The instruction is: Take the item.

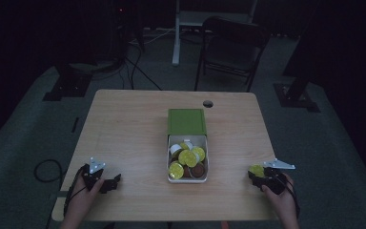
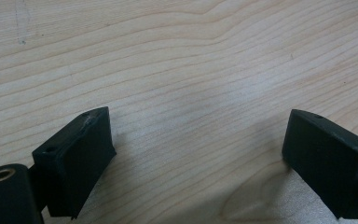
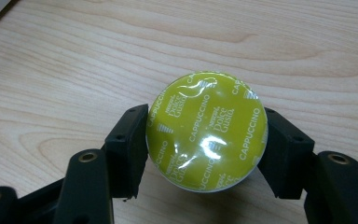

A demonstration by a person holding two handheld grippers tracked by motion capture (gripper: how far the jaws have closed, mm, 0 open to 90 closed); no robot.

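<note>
A coffee capsule [image 3: 206, 131] with a yellow-green foil lid printed "Cappuccino" sits between the jaws of my right gripper [image 3: 205, 147], which is shut on its sides just above the wooden table. From above, the same capsule [image 1: 256, 170] and right gripper [image 1: 259, 176] lie near the table's front right. A white box [image 1: 188, 179] with a green lid [image 1: 186, 121] slid back holds several more capsules at the table's middle. My left gripper [image 1: 115, 181] rests open at the front left, its jaws [image 2: 200, 154] wide apart over bare wood.
The wooden table [image 1: 124, 129] has a round cable hole [image 1: 208, 103] near its far edge. A folding chair [image 1: 231, 50] and a white stand [image 1: 177, 33] are beyond the table. Cables [image 1: 47, 169] trail on the floor at the left.
</note>
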